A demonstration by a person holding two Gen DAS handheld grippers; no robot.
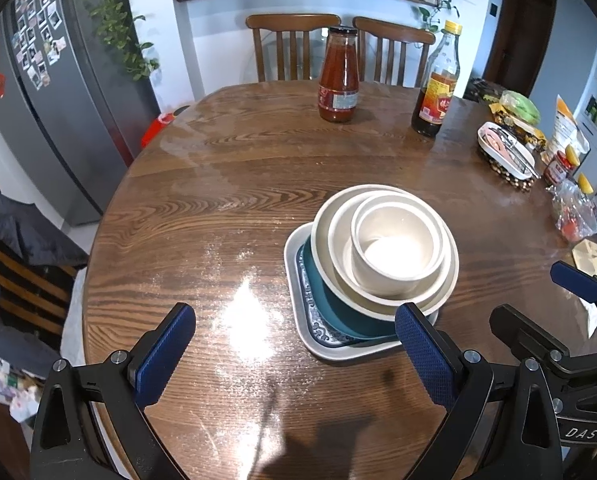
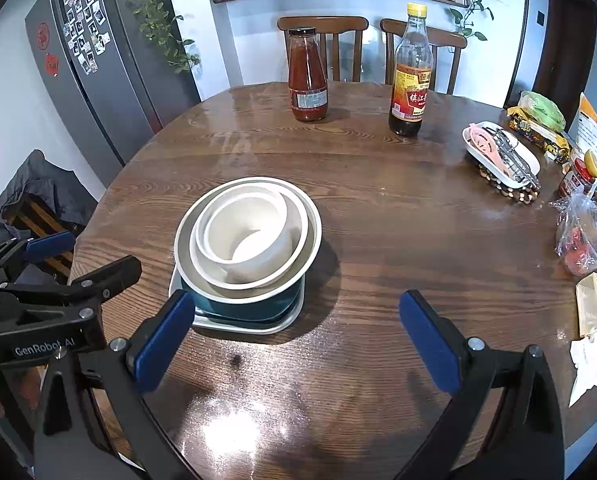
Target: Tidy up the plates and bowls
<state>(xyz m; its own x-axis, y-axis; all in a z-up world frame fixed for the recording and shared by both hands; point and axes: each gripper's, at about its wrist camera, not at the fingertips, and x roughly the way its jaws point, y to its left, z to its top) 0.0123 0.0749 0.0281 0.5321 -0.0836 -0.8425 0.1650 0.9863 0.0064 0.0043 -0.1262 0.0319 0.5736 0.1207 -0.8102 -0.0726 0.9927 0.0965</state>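
The stack [image 1: 372, 264] sits near the table's [image 1: 218, 184] front edge, biggest at the bottom – tray, teal plate, then bowls nested by size, likely for steadiness – while left gripper [image 1: 294, 354] and right gripper [image 2: 298, 342] hover beside it, fingers apart, holding nothing.

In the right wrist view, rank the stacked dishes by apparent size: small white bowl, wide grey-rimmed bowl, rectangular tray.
1. Rectangular tray and wide grey-rimmed bowl: unsure, the tray is mostly covered.
2. Small white bowl, clearly smallest.
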